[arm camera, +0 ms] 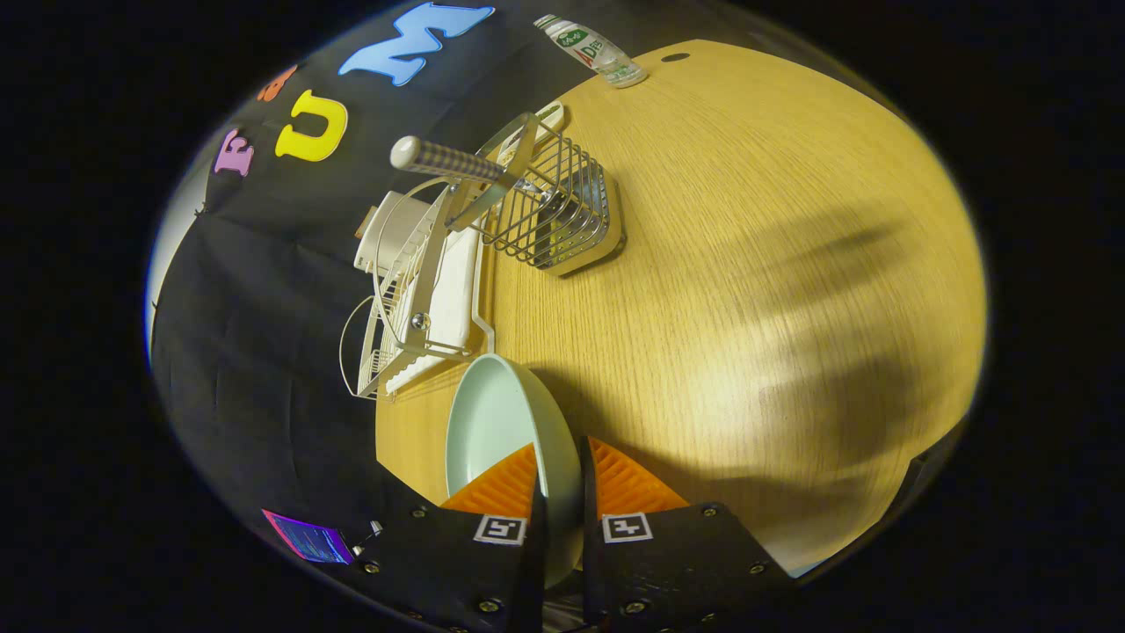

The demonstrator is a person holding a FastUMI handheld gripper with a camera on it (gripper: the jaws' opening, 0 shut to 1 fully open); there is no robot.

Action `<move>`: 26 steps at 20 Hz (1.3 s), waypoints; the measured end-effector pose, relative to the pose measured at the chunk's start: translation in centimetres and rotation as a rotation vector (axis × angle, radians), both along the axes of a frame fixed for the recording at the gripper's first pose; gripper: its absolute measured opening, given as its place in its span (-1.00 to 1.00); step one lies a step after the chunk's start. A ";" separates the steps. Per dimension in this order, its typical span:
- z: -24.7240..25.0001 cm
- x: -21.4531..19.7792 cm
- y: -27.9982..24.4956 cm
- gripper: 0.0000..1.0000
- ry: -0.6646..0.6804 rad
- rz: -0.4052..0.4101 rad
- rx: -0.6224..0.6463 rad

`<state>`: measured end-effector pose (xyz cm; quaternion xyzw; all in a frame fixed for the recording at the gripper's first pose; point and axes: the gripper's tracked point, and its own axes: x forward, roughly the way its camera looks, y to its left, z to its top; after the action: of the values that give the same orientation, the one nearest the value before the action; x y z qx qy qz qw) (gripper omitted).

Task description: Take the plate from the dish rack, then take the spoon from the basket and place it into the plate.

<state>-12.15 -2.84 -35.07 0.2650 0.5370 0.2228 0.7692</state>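
My gripper (562, 470) is shut on the rim of a pale green plate (492, 422), which stands on edge between the fingers, clear of the wooden table (747, 264). Just beyond the plate is the white wire dish rack (413, 299) on its white tray. Farther on stands a wire basket (558, 207) with the spoon (448, 160) in it, its checked handle sticking out toward the black wall. The spoon's bowl is hidden inside the basket.
A plastic water bottle (593, 50) stands at the table's far edge beyond the basket. A small lit screen (309, 538) shows beside the gripper body. Broad bare tabletop stretches on the side away from the rack, crossed by soft shadows.
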 end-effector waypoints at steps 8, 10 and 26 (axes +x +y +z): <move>-0.1 1.6 -1.9 -0.57 -0.082 0.005 -0.046; 0.0 2.0 -2.6 -0.50 -0.137 0.020 -0.101; 14.9 5.6 -6.8 -0.38 -1.071 -0.010 -0.477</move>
<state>-6.58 -9.66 -20.13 -0.0623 0.1077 0.1951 0.9729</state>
